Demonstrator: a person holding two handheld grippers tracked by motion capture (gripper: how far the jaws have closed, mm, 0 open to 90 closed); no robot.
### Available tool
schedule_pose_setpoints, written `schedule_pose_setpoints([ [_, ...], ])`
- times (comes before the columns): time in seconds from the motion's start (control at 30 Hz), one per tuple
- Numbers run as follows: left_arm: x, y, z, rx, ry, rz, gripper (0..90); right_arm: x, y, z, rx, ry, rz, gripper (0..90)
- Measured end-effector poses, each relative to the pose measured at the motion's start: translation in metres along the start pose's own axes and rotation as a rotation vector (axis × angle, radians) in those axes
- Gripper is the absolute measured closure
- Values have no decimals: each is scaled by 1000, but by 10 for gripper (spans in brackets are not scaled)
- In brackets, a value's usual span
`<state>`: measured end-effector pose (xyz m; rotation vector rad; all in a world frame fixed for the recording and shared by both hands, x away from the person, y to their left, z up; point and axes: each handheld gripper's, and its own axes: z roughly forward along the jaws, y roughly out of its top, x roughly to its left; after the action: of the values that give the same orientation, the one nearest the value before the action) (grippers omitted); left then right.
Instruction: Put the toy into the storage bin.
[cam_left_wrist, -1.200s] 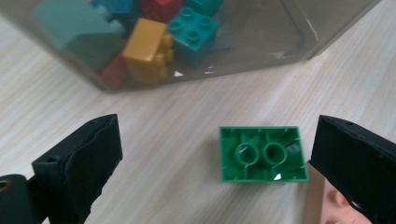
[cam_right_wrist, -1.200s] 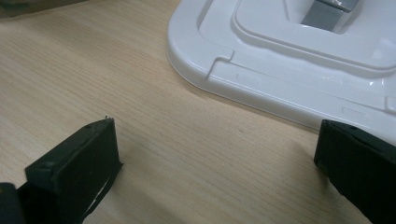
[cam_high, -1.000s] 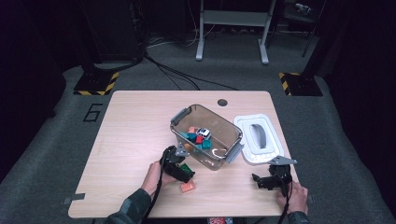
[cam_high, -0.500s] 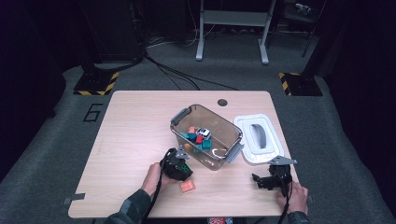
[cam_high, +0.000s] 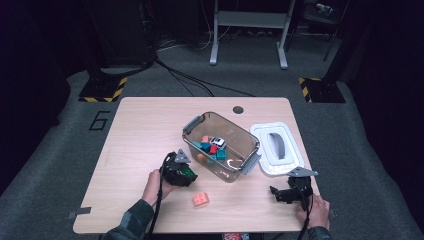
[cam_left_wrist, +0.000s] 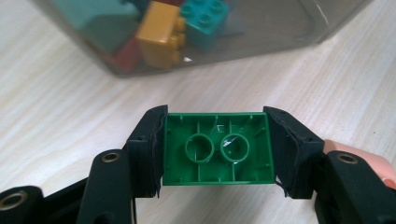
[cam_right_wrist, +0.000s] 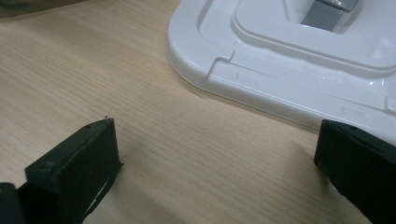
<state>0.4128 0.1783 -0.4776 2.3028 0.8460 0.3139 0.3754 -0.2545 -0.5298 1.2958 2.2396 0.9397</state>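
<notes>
My left gripper (cam_high: 186, 175) is shut on a green brick (cam_high: 189, 173) just left of the clear bin (cam_high: 239, 131). Its jaws have just been closing, and the brick is now between them. In the left gripper view the gripper (cam_left_wrist: 217, 116) shows the green brick (cam_left_wrist: 217, 148) with its hollow underside toward the camera, both pads pressed on its short ends. The bin wall (cam_left_wrist: 261, 42) lies close ahead, with a yellow brick (cam_left_wrist: 161, 32) and a teal brick (cam_left_wrist: 203, 16) behind it. My right gripper (cam_high: 276, 192) stands open and empty on the table near the white lid (cam_high: 265, 160).
A salmon brick (cam_high: 201, 199) lies loose near the table's front edge. The bin holds several bricks and a small white toy car (cam_high: 217, 142). The lid's rim (cam_right_wrist: 280, 56) lies just beyond the right gripper (cam_right_wrist: 219, 126). A cable hole (cam_high: 238, 109) sits in the far tabletop.
The left gripper's jaws have closed on the green brick, and the hand has lifted it slightly. The right gripper has stayed where it was.
</notes>
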Motion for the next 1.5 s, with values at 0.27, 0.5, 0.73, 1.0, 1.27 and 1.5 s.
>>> schedule_pose_setpoints([
  [0.27,17,1,-20,-30,36,-35,433,0,0,0,0,-3,-2,0],
  [0.5,28,9,-37,-60,47,-61,433,0,0,0,0,-1,-2,0],
  [0.73,36,22,-54,-78,84,-59,433,0,0,0,0,0,0,0],
  [1.0,40,43,-75,-112,126,-36,433,0,0,0,0,0,0,0],
  [1.27,42,62,-88,-126,155,-14,433,0,0,0,0,0,0,0],
  [1.5,40,83,-94,-140,154,15,433,0,0,0,0,0,-1,0],
])
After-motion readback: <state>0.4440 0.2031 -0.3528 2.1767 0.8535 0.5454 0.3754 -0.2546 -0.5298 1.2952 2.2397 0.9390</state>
